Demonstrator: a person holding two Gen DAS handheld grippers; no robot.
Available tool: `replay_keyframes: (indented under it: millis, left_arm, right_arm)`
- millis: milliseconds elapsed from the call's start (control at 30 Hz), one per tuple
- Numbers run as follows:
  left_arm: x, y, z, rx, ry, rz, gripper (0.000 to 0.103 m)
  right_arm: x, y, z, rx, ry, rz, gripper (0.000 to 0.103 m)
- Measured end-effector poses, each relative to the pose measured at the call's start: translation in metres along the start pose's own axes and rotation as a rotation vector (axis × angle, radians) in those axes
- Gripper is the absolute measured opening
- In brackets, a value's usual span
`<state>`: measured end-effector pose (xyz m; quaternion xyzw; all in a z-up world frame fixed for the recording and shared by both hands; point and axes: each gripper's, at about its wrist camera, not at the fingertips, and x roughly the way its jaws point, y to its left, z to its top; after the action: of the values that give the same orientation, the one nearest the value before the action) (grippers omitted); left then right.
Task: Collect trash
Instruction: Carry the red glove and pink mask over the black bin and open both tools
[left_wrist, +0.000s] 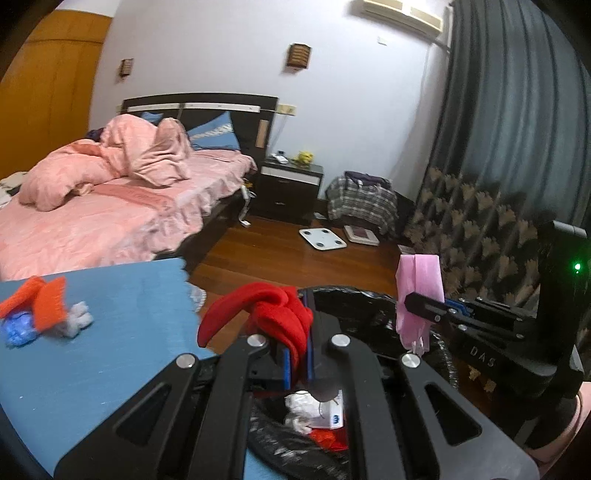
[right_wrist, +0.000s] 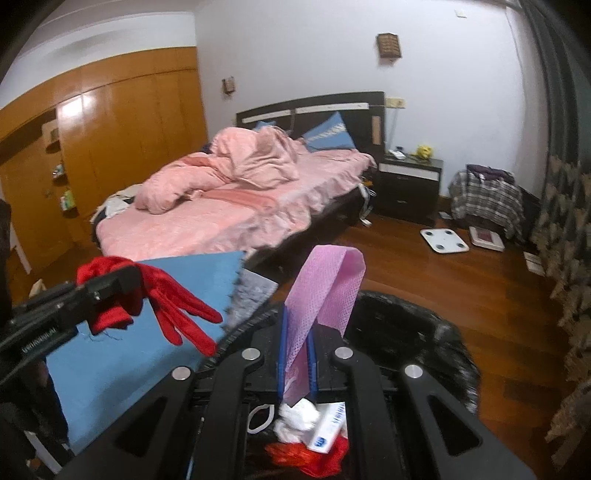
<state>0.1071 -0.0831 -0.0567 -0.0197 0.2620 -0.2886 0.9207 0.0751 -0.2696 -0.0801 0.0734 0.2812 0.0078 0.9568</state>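
Red glove (left_wrist: 280, 317) clamped between left fingers (left_wrist: 286, 365); pink mesh strip (right_wrist: 321, 295) pinched between right fingers (right_wrist: 282, 354).

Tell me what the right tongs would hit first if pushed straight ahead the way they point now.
Probably nothing close: beyond the pink mesh cloth in the right tongs and the black bin bag's rim, only wooden floor shows, though depth is unclear.

"DAS" in pale letters on the black body of the right tool (left_wrist: 424, 308), seen from the left wrist. Lettering on the left tool (right_wrist: 110, 286) body (upside down) possibly "GENROBOT.AI", too blurred. Blue print on white carton (right_wrist: 328, 428) unreadable.
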Motion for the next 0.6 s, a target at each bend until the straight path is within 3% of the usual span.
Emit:
replay_keyframes:
  millis: [433, 500, 567, 600]
  left_arm:
    - [0.055, -0.035, -0.008, 0.040, 0.062, -0.079, 0.006]
    - [0.063, -0.035, -0.010, 0.028, 0.089, -0.111, 0.012]
    - [0.068, -0.032, -0.014, 0.010, 0.116, -0.138, 0.038]
    - [0.069, -0.030, -0.017, 0.005, 0.124, -0.138, 0.042]
  right_arm:
    - [0.011, -0.048, -0.016, 0.040, 0.044, -0.057, 0.009]
    - [0.014, -0.053, -0.019, 0.041, 0.051, -0.066, 0.017]
    - [0.018, -0.056, -0.023, 0.038, 0.076, -0.068, 0.030]
    - [0.021, -0.057, -0.026, 0.038, 0.088, -0.073, 0.038]
